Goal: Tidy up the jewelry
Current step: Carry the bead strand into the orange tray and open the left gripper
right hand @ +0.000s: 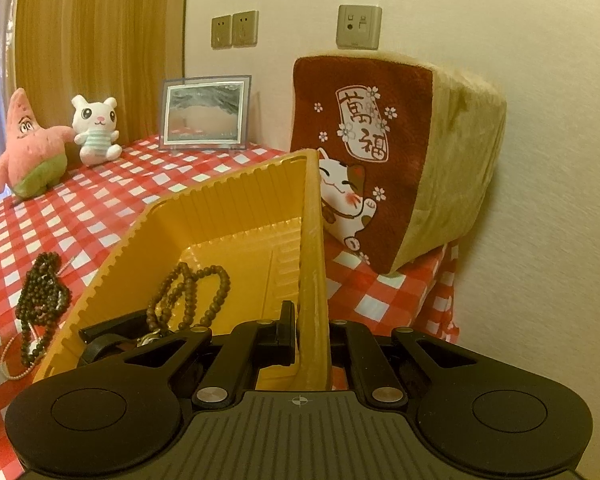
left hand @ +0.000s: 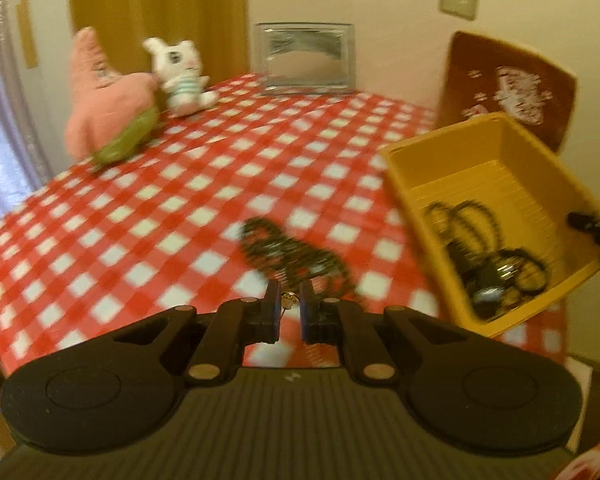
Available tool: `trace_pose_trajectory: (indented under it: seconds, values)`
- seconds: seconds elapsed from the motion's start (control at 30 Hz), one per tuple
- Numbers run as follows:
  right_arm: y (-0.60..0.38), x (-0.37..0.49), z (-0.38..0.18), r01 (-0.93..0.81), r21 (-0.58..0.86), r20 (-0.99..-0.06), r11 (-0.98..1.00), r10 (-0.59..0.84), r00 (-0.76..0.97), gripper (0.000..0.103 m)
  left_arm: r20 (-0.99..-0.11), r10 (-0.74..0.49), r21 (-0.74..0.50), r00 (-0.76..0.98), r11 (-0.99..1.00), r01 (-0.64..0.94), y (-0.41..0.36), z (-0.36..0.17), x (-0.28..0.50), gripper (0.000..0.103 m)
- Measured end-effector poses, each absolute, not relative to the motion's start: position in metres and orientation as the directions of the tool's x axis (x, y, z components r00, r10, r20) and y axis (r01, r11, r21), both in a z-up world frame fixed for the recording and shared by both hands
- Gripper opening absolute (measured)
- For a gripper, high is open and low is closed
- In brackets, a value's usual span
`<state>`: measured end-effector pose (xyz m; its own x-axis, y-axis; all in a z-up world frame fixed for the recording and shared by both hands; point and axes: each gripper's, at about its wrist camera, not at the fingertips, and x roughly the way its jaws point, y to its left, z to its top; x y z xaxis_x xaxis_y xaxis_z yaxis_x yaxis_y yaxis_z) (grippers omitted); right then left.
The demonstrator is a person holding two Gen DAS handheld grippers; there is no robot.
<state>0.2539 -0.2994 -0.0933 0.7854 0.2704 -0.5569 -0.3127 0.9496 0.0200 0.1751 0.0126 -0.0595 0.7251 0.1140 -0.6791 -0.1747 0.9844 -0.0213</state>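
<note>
- Left gripper (left hand: 289, 303) nearly closed, pinching something small and pale; identity too blurred to tell.
- Right gripper (right hand: 311, 330) clamped on the yellow tray (right hand: 244, 196) wall, tilting it.
- Lay ahead of the left gripper, near the table's (left hand: 140, 200) front edge beside the tray: bead strands (left hand: 288, 252).
- Held in the tray: brown beads (right hand: 192, 292), dark pieces.

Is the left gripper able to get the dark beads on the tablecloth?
Probably yes: the dark beads lie in the open just ahead of the left gripper, though its fingers already pinch something small.
</note>
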Motion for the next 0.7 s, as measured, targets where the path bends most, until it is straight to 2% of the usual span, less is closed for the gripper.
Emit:
trace_pose_trajectory:
  seconds: [0.43, 0.7]
  values:
    - [-0.298, 0.254, -0.091, -0.310, 0.026, -0.553, 0.950, 0.272, 0.787, 0.006, -0.652, -0.160, -0.163, 0.741, 0.984, 0.069, -0.072, -0.058, 0.238, 0.008]
    - [-0.297, 0.255, -0.089, -0.309, 0.035, -0.550, 0.950, 0.277, 0.788, 0.006, -0.649, -0.257, -0.203, 0.716, 0.966, 0.162, -0.115, -0.064, 0.272, 0.008]
